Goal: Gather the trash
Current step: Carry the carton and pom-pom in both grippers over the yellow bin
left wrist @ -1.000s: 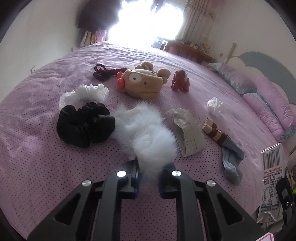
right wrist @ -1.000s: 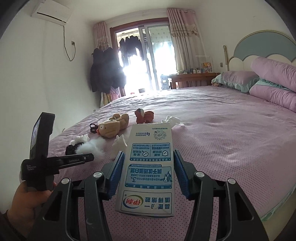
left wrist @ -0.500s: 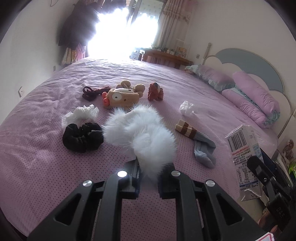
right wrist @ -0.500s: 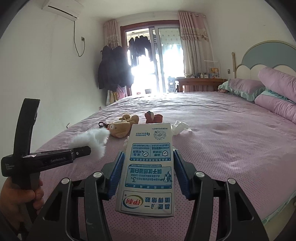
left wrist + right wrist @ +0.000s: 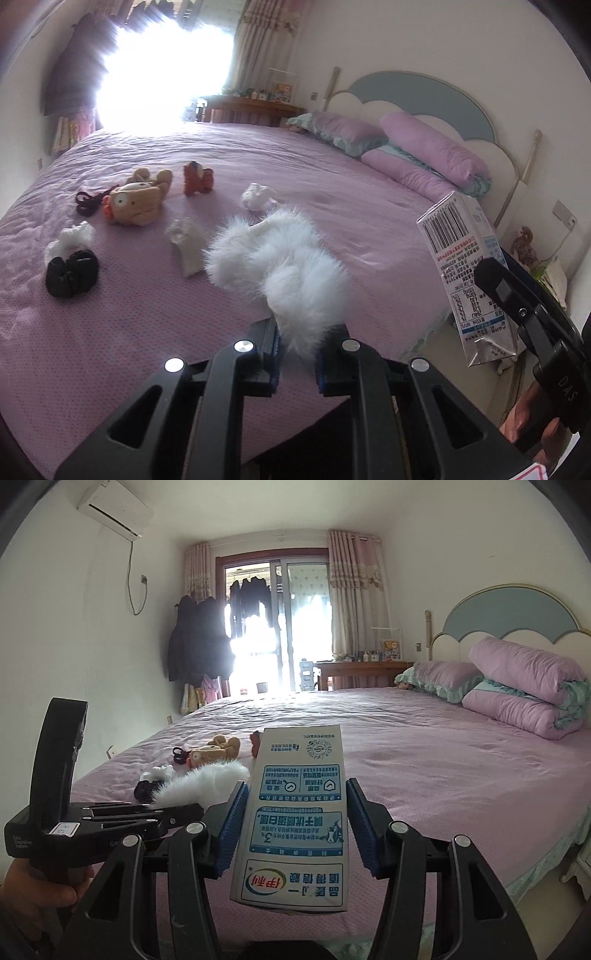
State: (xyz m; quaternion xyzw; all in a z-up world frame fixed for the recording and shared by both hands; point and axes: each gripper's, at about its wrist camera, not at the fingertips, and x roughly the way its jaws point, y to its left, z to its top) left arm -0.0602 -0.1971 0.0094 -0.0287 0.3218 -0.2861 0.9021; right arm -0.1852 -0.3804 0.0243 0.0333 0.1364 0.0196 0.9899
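Both loads have lifted clear of the bed (image 5: 332, 192): left fingers (image 5: 297, 360) clenched on white fluff (image 5: 280, 266), right fingers (image 5: 295, 830) grasping the milk carton (image 5: 297, 812), ready for binning

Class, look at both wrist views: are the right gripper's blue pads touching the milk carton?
Touching. The right wrist view shows both blue pads of the right gripper pressed against the milk carton's sides, holding it clear of the bed.

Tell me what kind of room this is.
A bedroom in a home, most likely: a wide bed with pillows against a headboard, coats hung by the balcony door, and an air conditioner on the wall.
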